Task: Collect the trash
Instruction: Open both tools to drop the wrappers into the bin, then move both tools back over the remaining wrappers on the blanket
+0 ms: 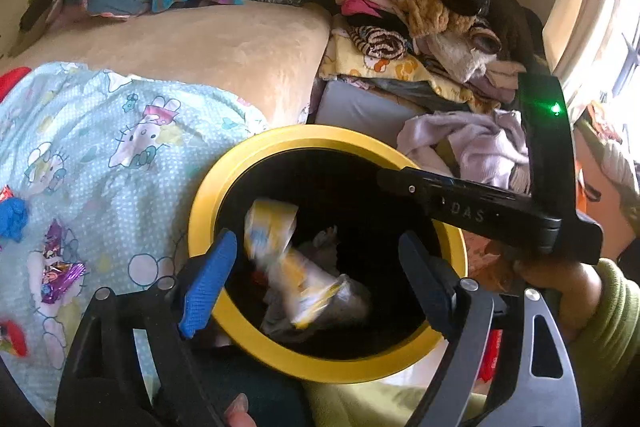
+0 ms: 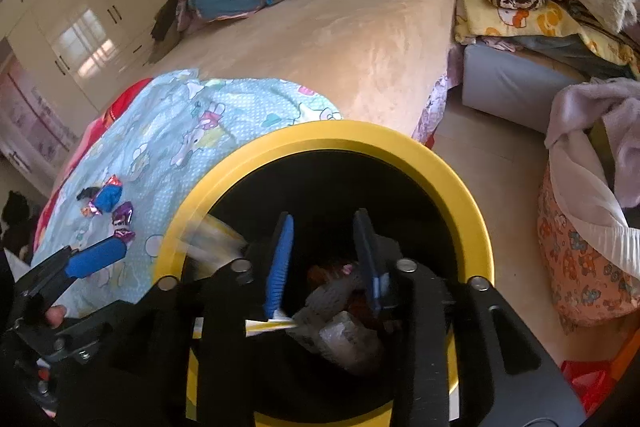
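Hovering over yellow-rimmed bin (image 1: pixel 208 195): left gripper (image 1: pixel 316 279) wide, empty; right gripper (image 2: pixel 326 259) narrow, empty; wrapper (image 1: pixel 280 251) blurred inside.

The letters "DAS" stand on the black right tool (image 1: pixel 472 211), seen at the right over the bin. No other writing can be read; the wrapper prints are too blurred.

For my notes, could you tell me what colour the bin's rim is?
Yellow; the bin's rim shows best in the right wrist view.
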The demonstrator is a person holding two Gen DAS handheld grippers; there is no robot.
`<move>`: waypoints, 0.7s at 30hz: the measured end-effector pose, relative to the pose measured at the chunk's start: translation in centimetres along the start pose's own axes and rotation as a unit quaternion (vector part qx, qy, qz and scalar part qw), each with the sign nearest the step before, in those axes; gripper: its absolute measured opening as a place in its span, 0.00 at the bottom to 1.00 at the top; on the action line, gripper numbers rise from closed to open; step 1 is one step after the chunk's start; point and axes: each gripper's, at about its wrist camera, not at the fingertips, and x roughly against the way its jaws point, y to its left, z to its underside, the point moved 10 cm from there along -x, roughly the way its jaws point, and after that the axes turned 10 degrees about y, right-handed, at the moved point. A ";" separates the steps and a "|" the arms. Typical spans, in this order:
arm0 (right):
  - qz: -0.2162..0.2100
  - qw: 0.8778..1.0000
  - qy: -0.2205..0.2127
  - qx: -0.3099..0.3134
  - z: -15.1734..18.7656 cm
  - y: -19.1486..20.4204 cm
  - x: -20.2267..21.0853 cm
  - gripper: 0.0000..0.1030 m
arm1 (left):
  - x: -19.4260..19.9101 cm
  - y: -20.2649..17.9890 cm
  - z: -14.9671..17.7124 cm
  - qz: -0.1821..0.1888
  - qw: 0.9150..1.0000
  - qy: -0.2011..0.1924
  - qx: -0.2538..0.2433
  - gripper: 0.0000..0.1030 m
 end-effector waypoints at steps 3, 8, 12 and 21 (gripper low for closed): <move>0.003 1.000 -0.005 -0.002 -0.2 -0.1 0.2 0.32 | 0.1 0.2 0.1 -0.008 1.000 0.001 0.001 0.86; 0.005 1.000 -0.011 0.001 -0.4 0.2 0.5 0.40 | 0.6 1.2 0.4 -0.014 1.000 -0.005 0.020 0.92; 0.007 1.000 -0.020 0.012 -0.6 1.1 0.9 0.43 | 1.7 1.8 0.3 -0.021 0.999 -0.016 0.030 0.93; 0.013 0.997 -0.048 0.050 -1.1 3.7 2.4 0.54 | 4.6 3.9 0.6 -0.047 0.996 -0.044 0.054 0.94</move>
